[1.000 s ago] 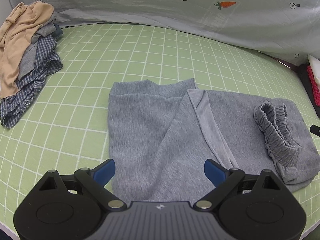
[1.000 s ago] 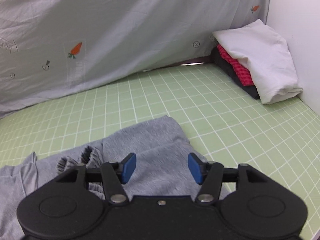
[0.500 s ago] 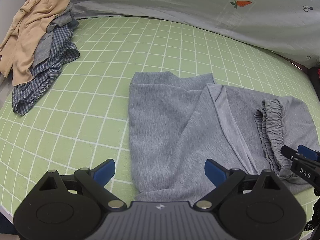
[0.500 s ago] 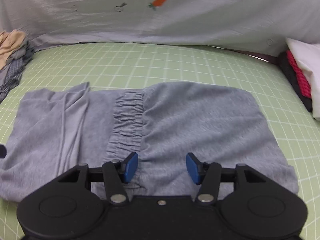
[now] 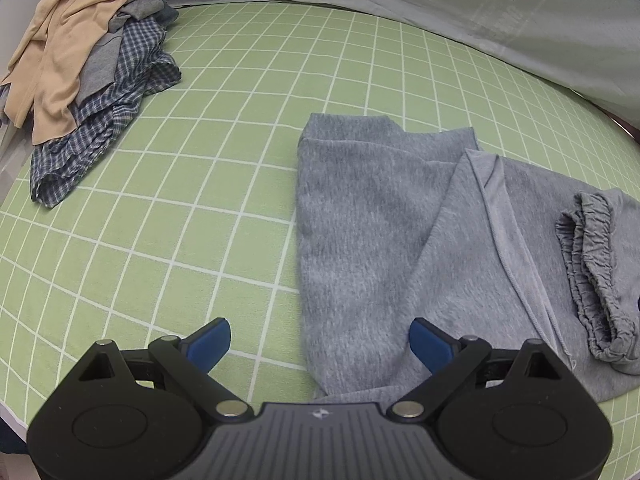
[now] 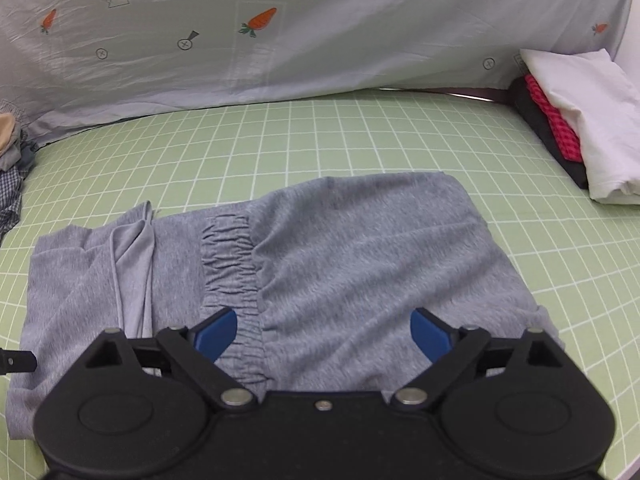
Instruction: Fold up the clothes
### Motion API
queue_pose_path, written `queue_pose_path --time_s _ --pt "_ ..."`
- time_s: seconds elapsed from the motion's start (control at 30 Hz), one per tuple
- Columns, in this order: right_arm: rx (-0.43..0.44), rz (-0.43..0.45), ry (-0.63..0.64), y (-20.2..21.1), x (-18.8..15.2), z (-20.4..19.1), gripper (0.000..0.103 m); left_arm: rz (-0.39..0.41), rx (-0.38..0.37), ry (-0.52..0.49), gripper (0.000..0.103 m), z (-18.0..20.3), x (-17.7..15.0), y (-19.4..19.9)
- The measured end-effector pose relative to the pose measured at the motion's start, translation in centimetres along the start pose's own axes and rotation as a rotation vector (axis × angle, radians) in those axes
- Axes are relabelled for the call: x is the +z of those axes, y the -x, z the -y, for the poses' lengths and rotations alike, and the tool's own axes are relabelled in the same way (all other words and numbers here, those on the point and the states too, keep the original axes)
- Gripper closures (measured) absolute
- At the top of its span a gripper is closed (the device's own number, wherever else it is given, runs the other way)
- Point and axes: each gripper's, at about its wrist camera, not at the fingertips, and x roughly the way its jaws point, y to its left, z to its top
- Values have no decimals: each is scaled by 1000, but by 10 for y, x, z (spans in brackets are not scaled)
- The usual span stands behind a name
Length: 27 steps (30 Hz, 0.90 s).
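Observation:
A grey pair of sweat shorts (image 5: 380, 232) lies partly folded on the green grid mat (image 5: 200, 168), its elastic waistband (image 5: 588, 280) bunched at the right. My left gripper (image 5: 320, 346) hovers over the garment's near left corner, open, with nothing between the blue pads. In the right wrist view the same shorts (image 6: 360, 260) spread flat, the waistband (image 6: 232, 264) running across the middle. My right gripper (image 6: 324, 332) hangs over the near edge beside the waistband; its jaws are opening wide and no cloth is pinched between them.
A heap of unfolded clothes (image 5: 80, 60), beige over blue plaid, sits at the mat's far left. Folded clothes (image 6: 580, 120), white over red and black, are stacked at the far right. A grey carrot-print sheet (image 6: 320, 40) rises along the back.
The right gripper's jaws have spread much wider and it swung left to face the shorts. The left gripper shifted left, so the shorts now sit right of its centre.

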Motion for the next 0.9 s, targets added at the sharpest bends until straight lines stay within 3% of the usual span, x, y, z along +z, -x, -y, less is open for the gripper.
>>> queue_pose_path --time_s 0.1,0.17,0.37,0.43,0.5,0.53,0.7,0.9 --pt "-33 -24 -13 1 -4 5 8 -11 -8 4 10 -4 1 -7" --pt "-51 -33 -26 2 -7 8 8 -7 -18 -13 21 -4 2 -11" --pt "-106 -39 -41 10 -14 17 8 15 -41 -61 39 5 5 -15" --pt "-119 -39 -52 11 -14 22 8 24 -64 -74 52 8 7 -14" --pt "-134 -41 -64 12 -15 27 8 33 -89 -87 78 12 8 -13" --pt "-140 -41 -72 12 -14 30 8 36 -99 -87 84 14 8 -13" --pt "-140 -33 -114 13 -10 44 8 70 -121 -68 90 21 7 -7" --pt "-124 -30 -162 10 -9 64 8 183 -251 18 92 32 20 26"
